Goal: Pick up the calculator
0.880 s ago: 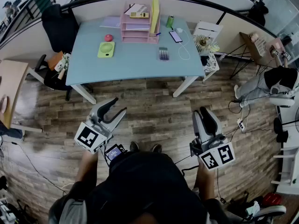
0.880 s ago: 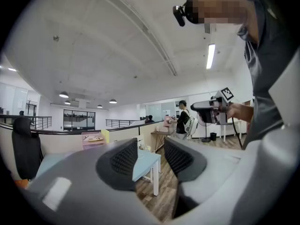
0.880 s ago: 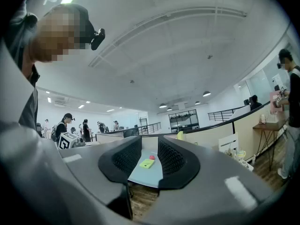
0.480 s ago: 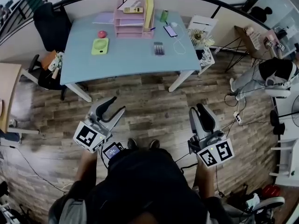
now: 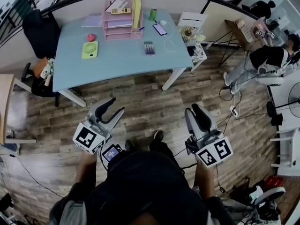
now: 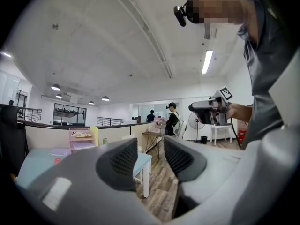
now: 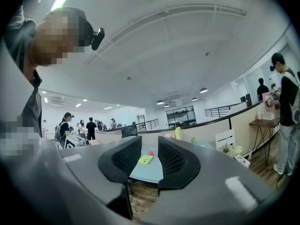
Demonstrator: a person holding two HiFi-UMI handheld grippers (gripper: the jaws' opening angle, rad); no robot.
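Blue table (image 5: 117, 60) is topped by the calculator (image 5: 149, 48), while left gripper (image 5: 111, 105) and right gripper (image 5: 193, 110) are held well apart from it, jaws parted and empty.

Calculator (image 5: 149, 48) on table (image 5: 122, 65), right of fan (image 5: 90, 49)

No words or numbers can be read anywhere. The white cube with black squares (image 5: 89, 138) on the left gripper (image 5: 116, 105) shows only a square pattern, not letters. The second white cube with black squares (image 5: 214, 152), on the right gripper (image 5: 192, 109), is the same. The small dark calculator (image 5: 149, 48) on the light blue desk (image 5: 117, 64) is too small for its keys to be read.
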